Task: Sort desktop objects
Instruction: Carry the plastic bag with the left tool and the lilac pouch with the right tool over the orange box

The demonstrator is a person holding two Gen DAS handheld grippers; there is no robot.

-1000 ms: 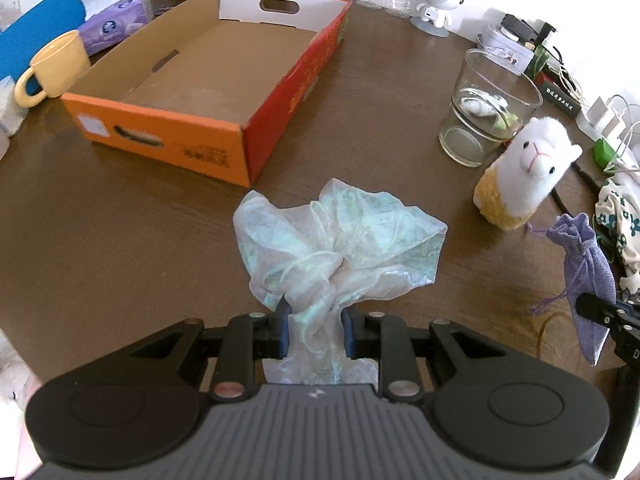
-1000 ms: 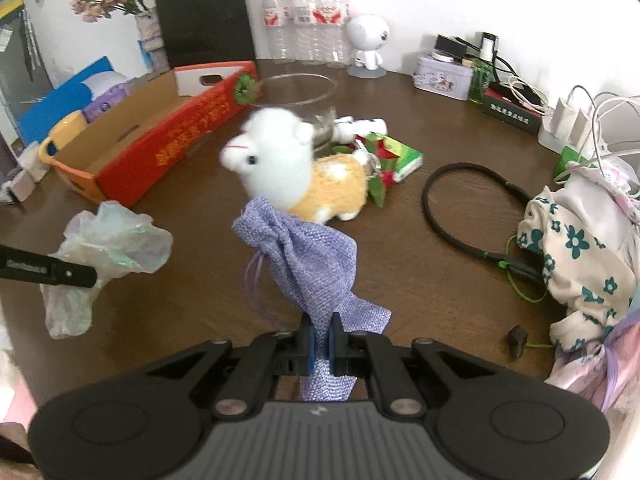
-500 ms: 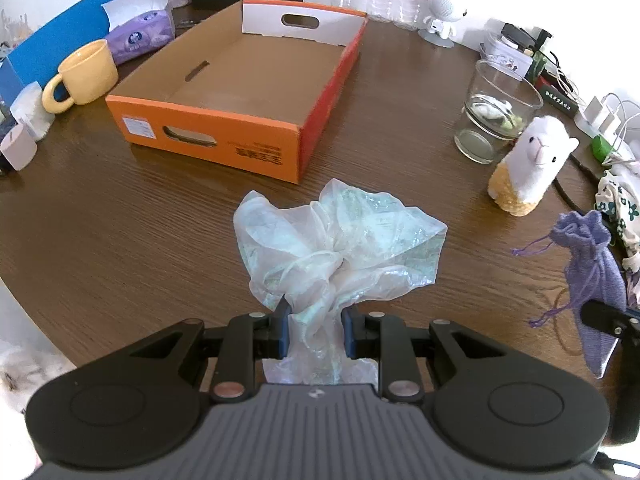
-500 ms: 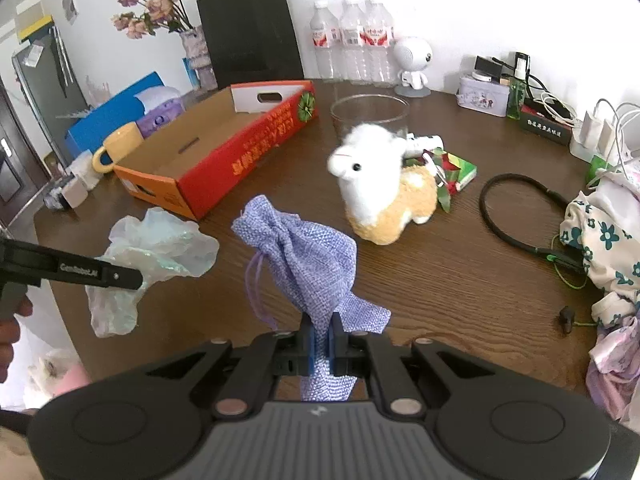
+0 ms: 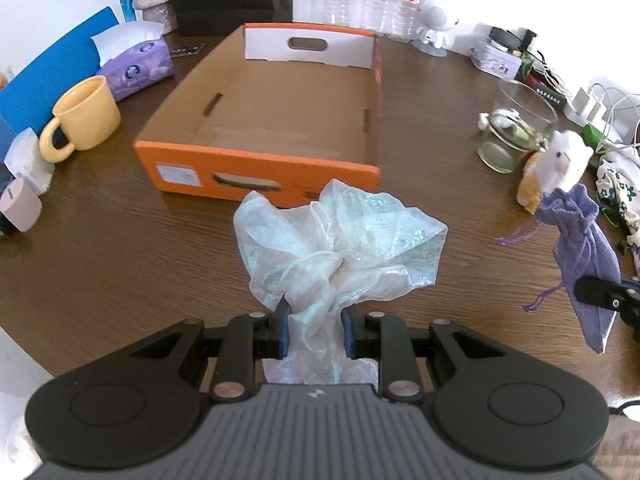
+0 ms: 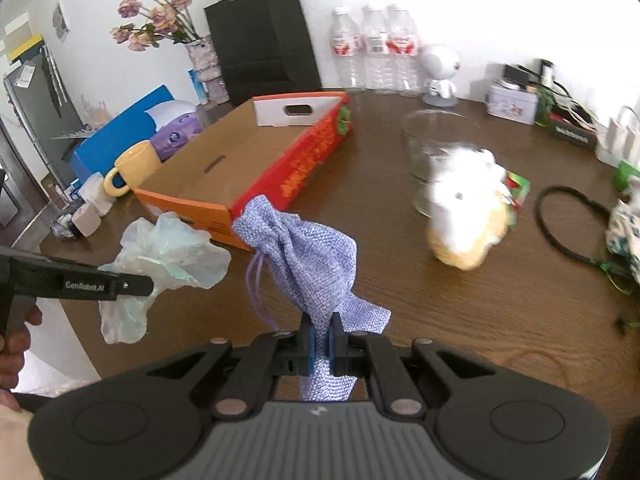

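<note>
Both grippers held soft bags up above the brown tabletop (image 5: 120, 240), in front of the orange box (image 5: 260, 168).

The left gripper (image 5: 314, 330) had its jaws clenched on the bunched end of a thin, shiny white bag (image 5: 340, 240), which puffed out just in front of the box's near wall. The right gripper (image 6: 320, 344) had its jaws squeezed tight on the bottom of a small purple cloth bag (image 6: 304, 256) with a loose string hanging down. The box was open on top with only bare cardboard showing inside. A yellow mug (image 5: 84, 116) stood to its left. A glass bowl (image 5: 516, 128) and a fluffy white and tan toy animal (image 6: 464, 216) sat to its right, and the toy looked blurry.
</note>
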